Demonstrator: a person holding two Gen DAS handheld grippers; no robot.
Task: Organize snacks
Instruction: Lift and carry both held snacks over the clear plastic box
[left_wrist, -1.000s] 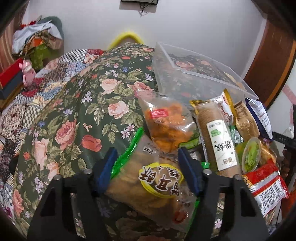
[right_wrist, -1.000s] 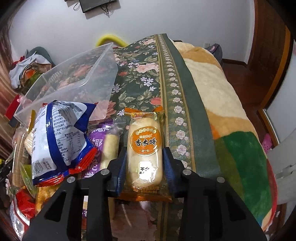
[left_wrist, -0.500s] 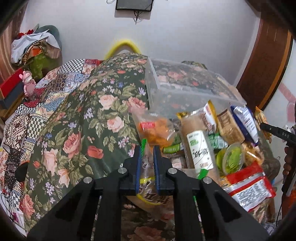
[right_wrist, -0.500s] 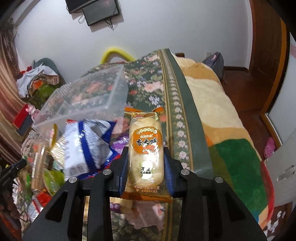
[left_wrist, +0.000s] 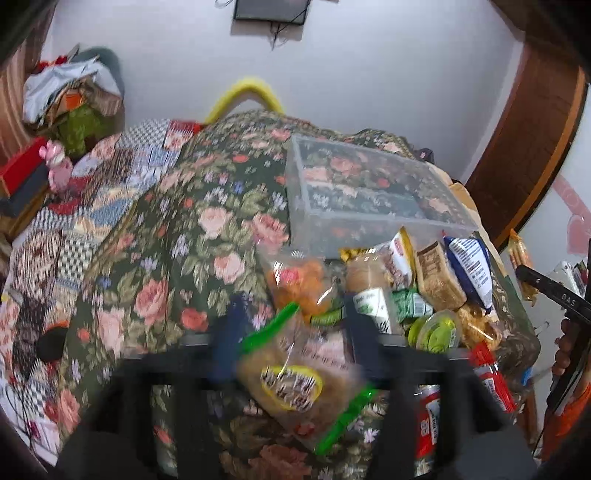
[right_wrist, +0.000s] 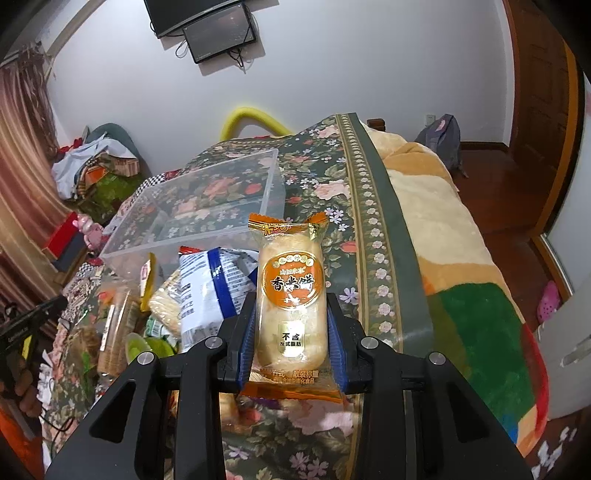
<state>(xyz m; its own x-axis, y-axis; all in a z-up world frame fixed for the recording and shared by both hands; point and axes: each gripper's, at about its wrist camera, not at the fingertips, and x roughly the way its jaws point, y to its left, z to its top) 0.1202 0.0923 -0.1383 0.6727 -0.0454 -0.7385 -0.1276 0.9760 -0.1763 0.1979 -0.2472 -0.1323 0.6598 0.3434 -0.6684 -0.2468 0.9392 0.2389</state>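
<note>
Floral bedding (left_wrist: 155, 266) is filling the left wrist view, with a clear plastic bin (left_wrist: 369, 192) sitting ahead and to the right, beyond a heap of snack packets (left_wrist: 424, 291). The left gripper (left_wrist: 291, 343) is blurring with motion, its jaws standing wide apart on either side of a green-edged biscuit bag (left_wrist: 295, 380) without visibly pinching it. That bag is lying on the bedding with its long axis running diagonally, from upper left to lower right, so it is sitting skewed across the gap rather than in line with the fingers.

Turning to the right wrist view, the same bedding is sloping away toward a white wall, and the bin (right_wrist: 192, 218) is lying ahead and to the left. The right gripper (right_wrist: 291, 332) is clamping a rice cracker packet (right_wrist: 290, 291) by its long sides, long axis pointing straight forward along the fingers, orange top edge leading. Judging by this, the right gripper is the nearer to a drop: the packet needs carrying forward-left over the bin's near wall.
</note>
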